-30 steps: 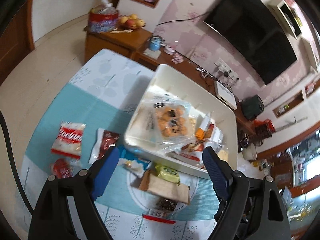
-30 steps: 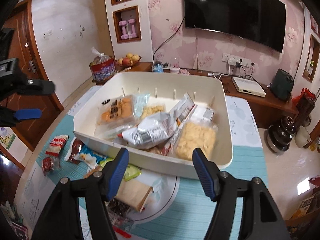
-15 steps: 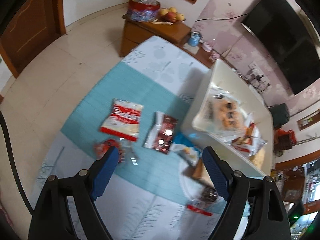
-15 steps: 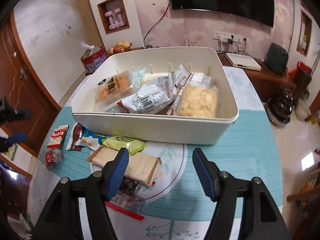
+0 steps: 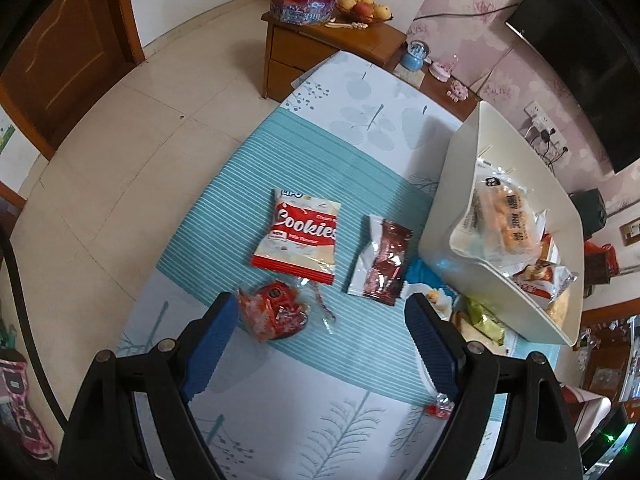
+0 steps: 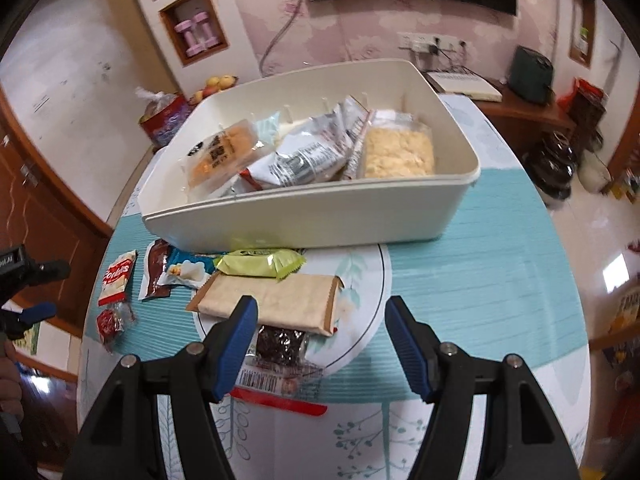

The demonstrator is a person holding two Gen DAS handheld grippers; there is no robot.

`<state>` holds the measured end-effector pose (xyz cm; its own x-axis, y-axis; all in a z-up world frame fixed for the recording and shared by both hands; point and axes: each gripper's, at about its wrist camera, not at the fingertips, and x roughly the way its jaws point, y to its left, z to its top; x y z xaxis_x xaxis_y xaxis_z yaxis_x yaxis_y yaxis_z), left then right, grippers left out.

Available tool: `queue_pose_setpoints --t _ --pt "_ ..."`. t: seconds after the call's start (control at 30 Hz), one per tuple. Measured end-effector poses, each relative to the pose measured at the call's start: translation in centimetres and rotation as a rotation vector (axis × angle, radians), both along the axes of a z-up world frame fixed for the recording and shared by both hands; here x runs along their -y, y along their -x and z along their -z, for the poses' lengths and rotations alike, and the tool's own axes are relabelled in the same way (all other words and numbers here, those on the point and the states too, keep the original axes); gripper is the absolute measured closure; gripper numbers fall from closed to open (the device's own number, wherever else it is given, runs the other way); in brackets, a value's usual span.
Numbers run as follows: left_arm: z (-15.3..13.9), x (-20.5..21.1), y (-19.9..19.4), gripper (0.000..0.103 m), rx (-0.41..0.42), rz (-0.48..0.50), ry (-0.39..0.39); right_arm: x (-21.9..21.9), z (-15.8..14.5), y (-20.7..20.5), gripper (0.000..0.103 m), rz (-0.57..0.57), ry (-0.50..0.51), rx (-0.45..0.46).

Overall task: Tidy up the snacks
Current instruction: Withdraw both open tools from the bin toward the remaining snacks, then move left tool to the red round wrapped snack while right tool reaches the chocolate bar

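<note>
Left wrist view: we see left gripper (image 5: 318,314) spread wide, empty, over the red candy pack (image 5: 273,312). Right gripper (image 6: 320,318) also spread, empty, above the tan wafer pack (image 6: 276,304); white bin (image 6: 320,216) just behind holds snacks.

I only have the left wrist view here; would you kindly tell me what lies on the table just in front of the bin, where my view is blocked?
Observer: A flat tan packet lies there, with a green packet overlapping its far edge.
Operator: Thank you. Is anything else beside it?
Observer: A dark packet shows at its near edge, seemingly tucked partly beneath it.
Operator: And where is the right gripper?
Observer: The right gripper hovers open above the tan packet, holding nothing.
</note>
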<state>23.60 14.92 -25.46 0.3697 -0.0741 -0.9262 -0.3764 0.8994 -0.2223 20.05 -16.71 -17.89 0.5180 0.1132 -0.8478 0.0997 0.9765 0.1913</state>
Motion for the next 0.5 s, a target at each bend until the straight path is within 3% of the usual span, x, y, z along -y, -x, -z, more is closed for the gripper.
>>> queue_pose_setpoints --t 0.5 --pt "5.6 -1.8 -1.4 0.018 -0.171 0.168 0.011 -2.9 2.6 1.9 0.036 0.149 0.000 -0.102"
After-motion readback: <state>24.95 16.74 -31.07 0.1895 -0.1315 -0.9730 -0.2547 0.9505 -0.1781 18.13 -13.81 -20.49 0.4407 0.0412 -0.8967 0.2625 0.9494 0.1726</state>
